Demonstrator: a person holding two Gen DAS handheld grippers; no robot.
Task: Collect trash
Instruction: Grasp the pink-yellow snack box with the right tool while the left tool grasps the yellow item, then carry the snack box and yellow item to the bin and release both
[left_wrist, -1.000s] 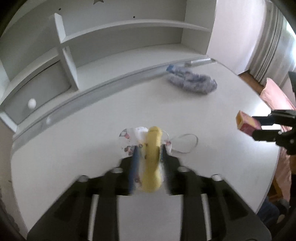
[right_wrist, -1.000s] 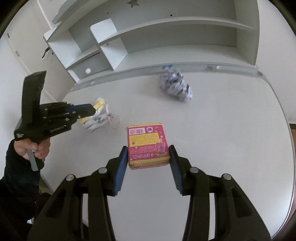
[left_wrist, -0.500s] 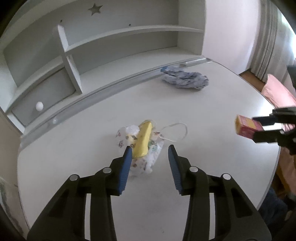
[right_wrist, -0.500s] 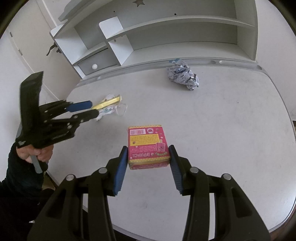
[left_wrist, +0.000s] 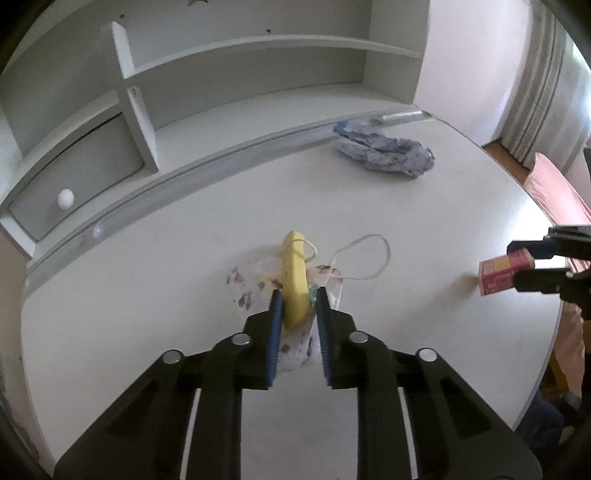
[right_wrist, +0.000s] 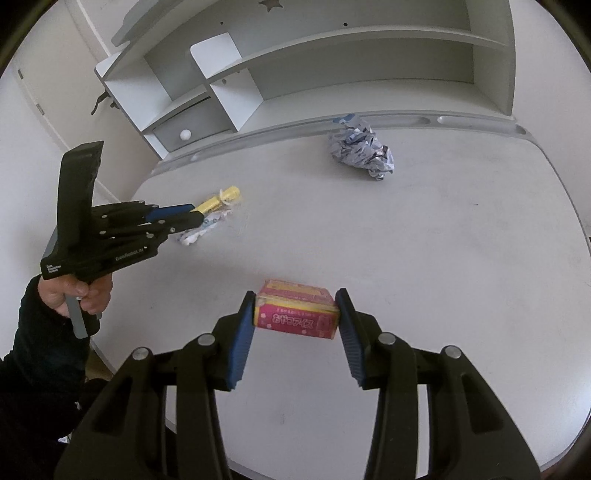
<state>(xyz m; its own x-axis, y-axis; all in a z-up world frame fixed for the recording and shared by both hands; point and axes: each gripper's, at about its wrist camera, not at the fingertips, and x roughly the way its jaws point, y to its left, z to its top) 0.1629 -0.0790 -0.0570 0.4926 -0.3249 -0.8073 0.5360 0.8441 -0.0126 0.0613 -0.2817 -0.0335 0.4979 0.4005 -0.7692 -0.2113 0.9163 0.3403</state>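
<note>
1. Step in hand: pick-up of the second trash item. The left gripper (left_wrist: 297, 302) is closing its jaws on a flat yellow strip-shaped wrapper (left_wrist: 294, 275); the blue pads appear to touch both faces of the strip.
2. The yellow wrapper stands on edge on top of a crumpled white printed face mask with elastic loops (left_wrist: 258, 288). Both lie on the near left part of the white rounded desk top (right_wrist: 461, 240). Whether the mask is caught in the grip cannot be told.
3. The right gripper (right_wrist: 295, 317) holds a small pink and yellow cardboard box with printed lettering (right_wrist: 297, 314) clamped between its pads. The box appears to be off the desk, at the near right.
4. Remaining item: a crumpled blue and white printed plastic bag (right_wrist: 364, 153) lies at the far side of the desk, well apart from both grippers and just beside the grey rail at the desk's back edge.
5. Next move, as judged: complete the closure, then lift straight up and check that the wrapper comes free. The loose mask may hang or drop.
6. No bin shows in either view.
7. Surroundings: a white shelf unit with a small knobbed drawer (right_wrist: 184, 133) stands behind the desk. A striped curtain (left_wrist: 535, 92) hangs at the far right.
</note>
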